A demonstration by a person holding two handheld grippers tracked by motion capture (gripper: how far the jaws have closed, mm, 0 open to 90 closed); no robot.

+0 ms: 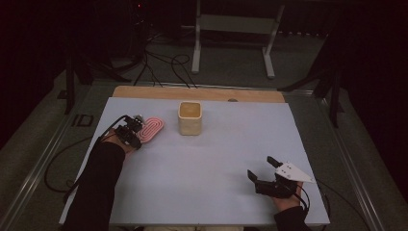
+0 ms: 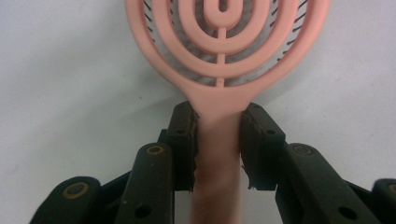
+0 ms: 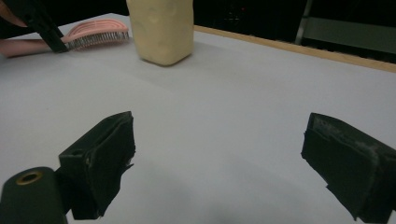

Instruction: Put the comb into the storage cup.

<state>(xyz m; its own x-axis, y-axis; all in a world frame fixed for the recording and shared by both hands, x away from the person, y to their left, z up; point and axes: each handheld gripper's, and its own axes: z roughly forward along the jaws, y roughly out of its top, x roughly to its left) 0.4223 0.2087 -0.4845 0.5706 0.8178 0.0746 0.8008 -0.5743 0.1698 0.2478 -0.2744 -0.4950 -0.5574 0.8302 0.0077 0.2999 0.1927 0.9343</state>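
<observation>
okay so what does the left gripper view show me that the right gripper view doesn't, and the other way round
Left gripper view: the left tool shut on the handle of the pink hairbrush, seen from the back with its looped ribs and dark bristles showing through the gaps.

Right gripper view: the right tool open over bare surface, the cream square container standing upright, the table's wooden far edge, and the brush side-on, bristles down.

Both: the pink hairbrush and the pale grey table top.
</observation>
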